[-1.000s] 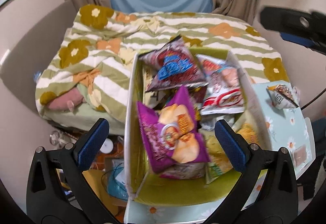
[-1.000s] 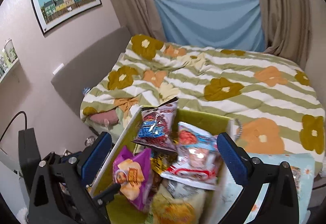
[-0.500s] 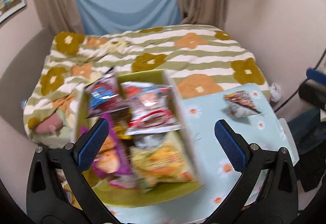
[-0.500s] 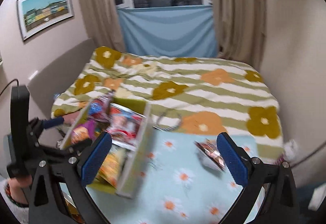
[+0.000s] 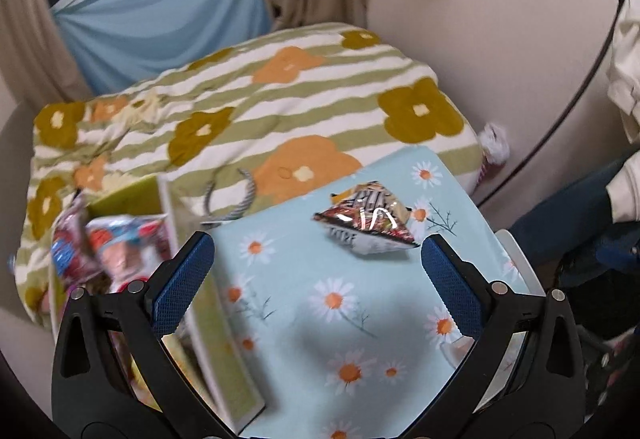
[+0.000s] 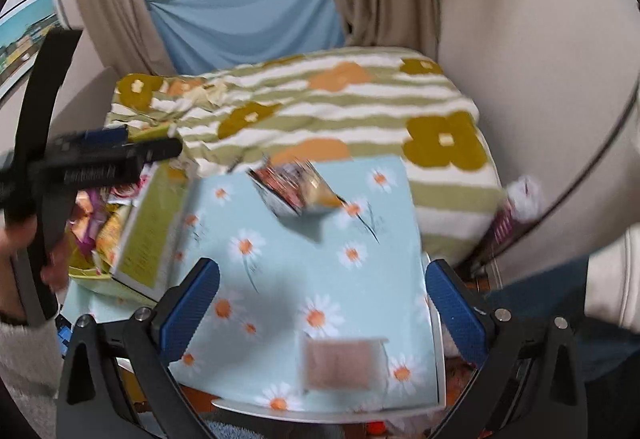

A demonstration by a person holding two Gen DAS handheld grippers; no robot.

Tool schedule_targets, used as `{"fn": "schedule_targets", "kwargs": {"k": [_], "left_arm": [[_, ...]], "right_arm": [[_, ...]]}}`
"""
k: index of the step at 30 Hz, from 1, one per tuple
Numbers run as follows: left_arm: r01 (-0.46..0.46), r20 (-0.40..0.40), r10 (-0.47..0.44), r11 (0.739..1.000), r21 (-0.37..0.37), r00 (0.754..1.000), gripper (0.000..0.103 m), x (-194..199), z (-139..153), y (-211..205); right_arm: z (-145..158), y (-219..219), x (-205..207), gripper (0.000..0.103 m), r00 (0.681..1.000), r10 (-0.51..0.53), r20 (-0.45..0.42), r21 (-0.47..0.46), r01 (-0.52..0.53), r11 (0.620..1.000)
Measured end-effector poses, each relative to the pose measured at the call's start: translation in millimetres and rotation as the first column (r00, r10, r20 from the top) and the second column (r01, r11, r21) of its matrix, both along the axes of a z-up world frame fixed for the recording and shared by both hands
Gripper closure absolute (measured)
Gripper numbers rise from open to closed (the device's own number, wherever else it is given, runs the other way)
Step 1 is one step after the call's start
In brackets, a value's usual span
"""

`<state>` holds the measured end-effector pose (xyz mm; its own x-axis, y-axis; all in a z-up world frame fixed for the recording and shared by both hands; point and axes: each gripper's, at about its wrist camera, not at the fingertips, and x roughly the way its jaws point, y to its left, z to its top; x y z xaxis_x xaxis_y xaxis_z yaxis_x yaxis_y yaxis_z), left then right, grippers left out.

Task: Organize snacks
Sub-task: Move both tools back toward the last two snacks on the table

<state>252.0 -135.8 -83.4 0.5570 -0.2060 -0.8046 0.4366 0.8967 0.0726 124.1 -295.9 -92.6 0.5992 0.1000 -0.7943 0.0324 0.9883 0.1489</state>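
Observation:
A lone foil snack packet (image 5: 368, 227) lies on the daisy-print table (image 5: 320, 339), ahead of my left gripper (image 5: 318, 279) and slightly right of its centre. That gripper is open with nothing between its blue pads. The green-lined snack box (image 5: 128, 203), holding several packets, stands at the table's left. In the right wrist view the same packet (image 6: 296, 191) is blurred, well ahead of my right gripper (image 6: 324, 307), which is open and holds nothing. The left gripper (image 6: 160, 149) hangs over the box (image 6: 152, 235), held by a hand.
A small flat pinkish packet (image 6: 344, 363) lies near the table's front edge. A bed with a striped flower blanket (image 5: 260, 107) lies beyond the table. A wall (image 6: 520, 79) and a cable (image 5: 560, 127) are at the right, with a person's clothing at the far right.
Both views have swung right, from the box full of snacks to the lone packet on the table. Both grippers have stayed open with nothing in them.

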Motion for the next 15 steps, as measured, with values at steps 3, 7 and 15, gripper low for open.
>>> {"fn": "schedule_targets", "kwargs": {"k": [3,7,15], "left_arm": [[0.043,-0.030,-0.042,0.998,0.039,0.999,0.000,17,-18,-20],[0.105,-0.080,-0.098,0.990,0.094,0.992,0.000,43,-46,-40],[0.243,-0.188,-0.205,0.948,0.207,0.961,0.000,81,-109,-86]], "right_arm": [[-21,-10,-5,0.000,0.999,-0.033,-0.033,0.015,0.033,0.999],[-52,-14,-8,0.000,0.994,-0.076,-0.080,0.033,0.079,0.996],[-112,-4,-11,0.000,0.980,-0.115,-0.161,0.044,0.124,0.991]]}}
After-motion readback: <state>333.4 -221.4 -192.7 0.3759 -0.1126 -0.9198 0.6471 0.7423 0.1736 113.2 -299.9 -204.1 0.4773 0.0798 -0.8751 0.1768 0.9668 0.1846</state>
